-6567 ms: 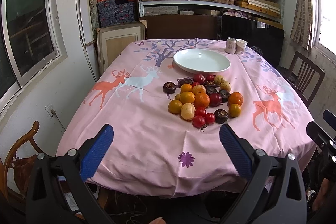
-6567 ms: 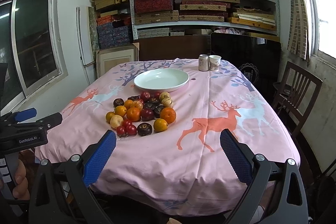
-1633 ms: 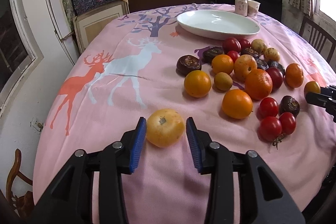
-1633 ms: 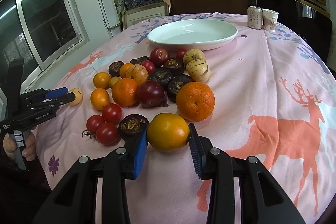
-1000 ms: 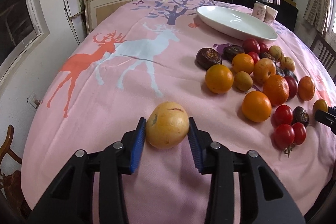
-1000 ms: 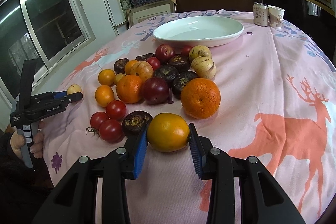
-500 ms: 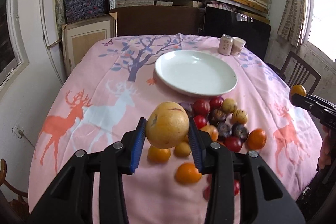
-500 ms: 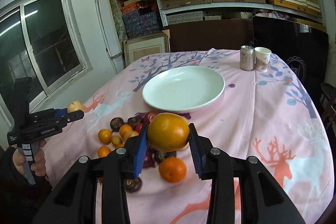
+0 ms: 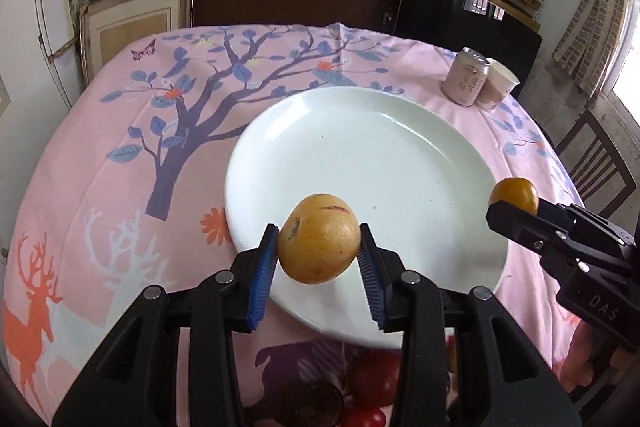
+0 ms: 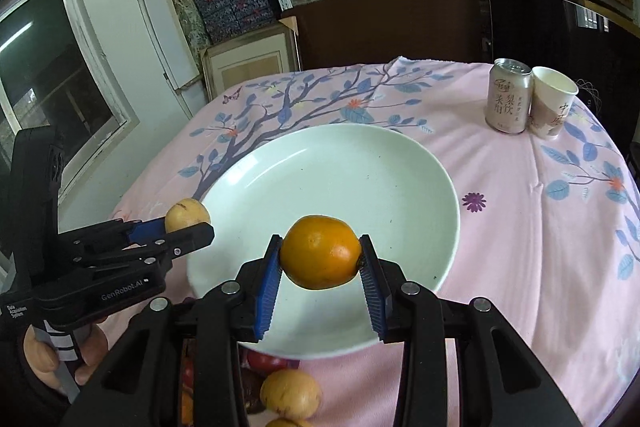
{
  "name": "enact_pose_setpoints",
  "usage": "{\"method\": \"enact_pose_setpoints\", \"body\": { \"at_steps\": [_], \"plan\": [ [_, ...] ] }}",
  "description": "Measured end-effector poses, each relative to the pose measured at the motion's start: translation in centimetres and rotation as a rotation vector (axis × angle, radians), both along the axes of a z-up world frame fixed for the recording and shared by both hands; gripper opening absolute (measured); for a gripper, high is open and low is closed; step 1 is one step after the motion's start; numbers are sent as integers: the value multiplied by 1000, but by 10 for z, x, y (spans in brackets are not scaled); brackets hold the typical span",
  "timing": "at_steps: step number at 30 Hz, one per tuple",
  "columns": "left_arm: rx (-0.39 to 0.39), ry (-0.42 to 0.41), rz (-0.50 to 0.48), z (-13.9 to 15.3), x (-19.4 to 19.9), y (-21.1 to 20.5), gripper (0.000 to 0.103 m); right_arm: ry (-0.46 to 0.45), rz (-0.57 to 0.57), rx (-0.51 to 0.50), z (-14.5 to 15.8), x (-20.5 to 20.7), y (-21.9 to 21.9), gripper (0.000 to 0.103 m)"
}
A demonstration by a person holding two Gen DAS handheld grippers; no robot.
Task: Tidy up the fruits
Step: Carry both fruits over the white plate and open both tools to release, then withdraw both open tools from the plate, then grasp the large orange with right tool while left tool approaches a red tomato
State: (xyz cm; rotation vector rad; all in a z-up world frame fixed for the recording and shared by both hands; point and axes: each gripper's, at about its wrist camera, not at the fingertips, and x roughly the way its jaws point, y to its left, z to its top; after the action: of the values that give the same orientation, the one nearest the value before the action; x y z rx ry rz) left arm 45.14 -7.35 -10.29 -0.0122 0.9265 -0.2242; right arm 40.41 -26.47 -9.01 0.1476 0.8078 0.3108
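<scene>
Left gripper [image 9: 319, 259] clamps a yellow-brown fruit [image 9: 319, 239] above the near rim of the empty white plate [image 9: 400, 155]; right gripper [image 10: 320, 265] clamps an orange fruit [image 10: 320, 252] above the same rim. Risks: round fruit released high may roll off onto the pink tablecloth [image 9: 120, 187]; converging grippers may collide; remaining fruit [image 10: 290, 395] crowds the near edge.

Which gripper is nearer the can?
Right. The right gripper, holding an orange fruit, hangs over the plate's side toward the can; the left gripper is over the opposite edge.
</scene>
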Motion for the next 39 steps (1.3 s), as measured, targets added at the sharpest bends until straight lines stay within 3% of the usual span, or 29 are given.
{"method": "enact_pose_setpoints", "body": {
  "at_steps": [2, 3, 4, 8, 10, 14, 17, 20, 26, 30, 39],
  "plan": [
    [-1, 14, 2, -7, 12, -1, 39, -23, -9, -50, -4, 10, 6, 59],
    [-9, 13, 3, -6, 15, -1, 39, -51, -34, -74, -1, 9, 7, 74],
    [-28, 5, 6, -3, 13, 4, 40, -90, -54, -81, 4, 7, 6, 74],
    [-51, -110, 20, 27, -12, 18, 83, -146, -70, -66, 25, -11, -4, 74],
    [-80, -166, 4, 47, -26, 23, 91, -160, -74, -50, 35, -25, -11, 74],
    [-87, -177, -5, 69, -52, 26, 91, -146, -85, -20, 42, -58, -25, 74],
    [-20, -176, -57, 71, -91, 24, 91, -127, -88, -35, 39, -95, -32, 74],
    [73, -196, -110, 62, -146, 26, 91, -97, -67, -60, 27, -136, -37, 74],
    [167, -225, -147, 29, -235, 39, 92, -70, 11, -124, -11, -211, -21, 74],
    [137, -172, -142, 7, -263, 46, 92, -66, 41, -143, -25, -227, -3, 74],
    [225, -209, -163, -14, -302, 30, 92, -38, -15, -155, -37, -214, 12, 74]
  ]
}}
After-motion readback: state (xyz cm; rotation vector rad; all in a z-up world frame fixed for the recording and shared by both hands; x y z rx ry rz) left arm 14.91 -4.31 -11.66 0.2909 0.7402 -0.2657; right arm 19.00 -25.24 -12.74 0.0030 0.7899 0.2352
